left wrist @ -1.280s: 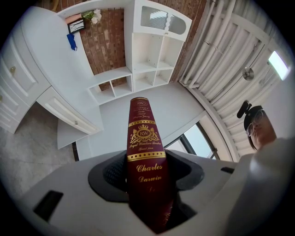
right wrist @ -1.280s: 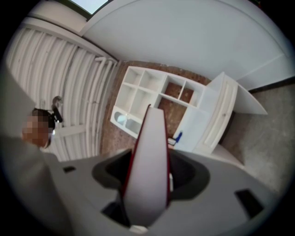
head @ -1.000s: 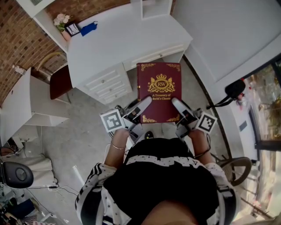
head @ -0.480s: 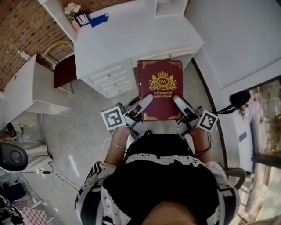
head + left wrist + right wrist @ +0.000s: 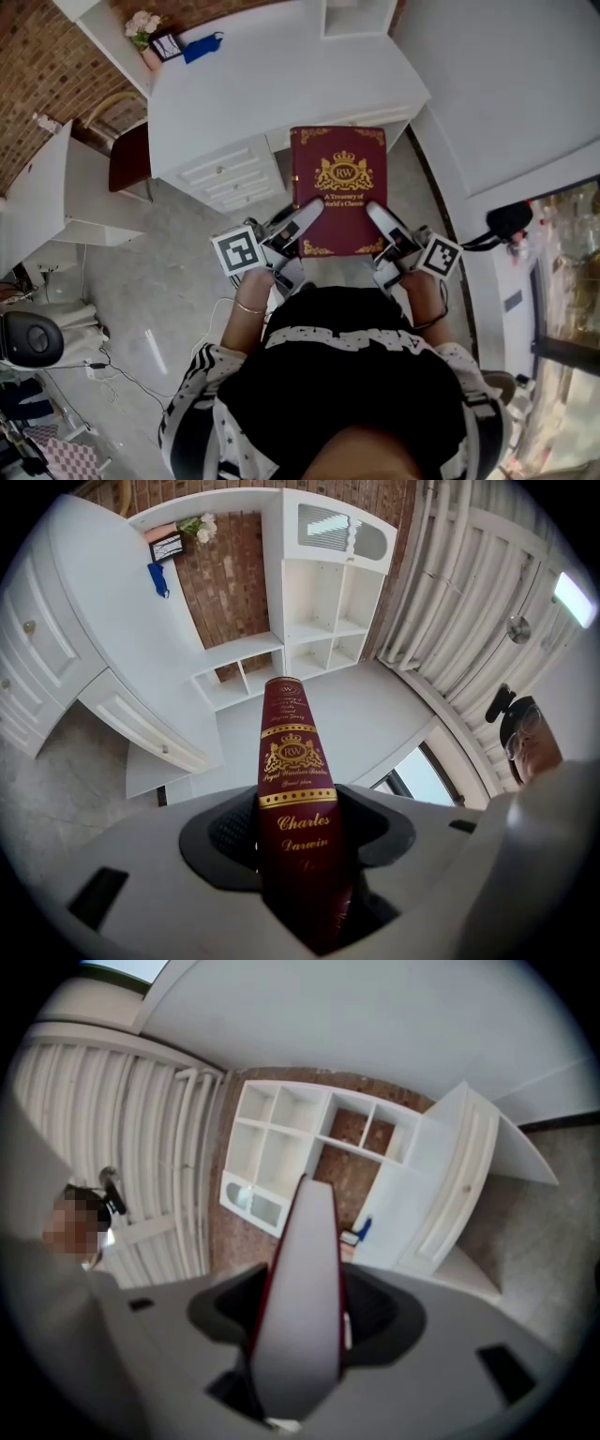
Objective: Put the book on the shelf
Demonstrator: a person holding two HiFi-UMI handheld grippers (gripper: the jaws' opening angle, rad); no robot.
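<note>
Looked down on a grey floor (image 5: 159,281), with a brick wall (image 5: 37,84) at the far left and a white desk (image 5: 281,84) just ahead. Showed drawers (image 5: 230,173) on the desk's near left side and a chair (image 5: 127,164) with a dark red seat further left. Had flowers (image 5: 141,26), a small frame (image 5: 167,44) and a blue tag (image 5: 202,47) at the desk's far left corner. Had a white shelf (image 5: 319,602) with several open compartments standing at the far end of the desk against the brick, plain in the left gripper view.

Held a dark red book (image 5: 337,192) flat and cover-up between the 2 grippers, above the floor in front of the desk. Overlapped the desk's near edge with its far end in the head view, well apart from the shelf. Gripped at its 2 near corners: left gripper (image 5: 302,220) clamped on the spine side, right gripper (image 5: 380,220) clamped on the page side. Showed, in the left gripper view, both jaws pressed on the covers with the gilt-lettered spine running up between them. Showed, in the right gripper view, the pale page edges filling the gap the same way. Stood parted only by the thickness of the book, both pairs of jaws alike.
</note>
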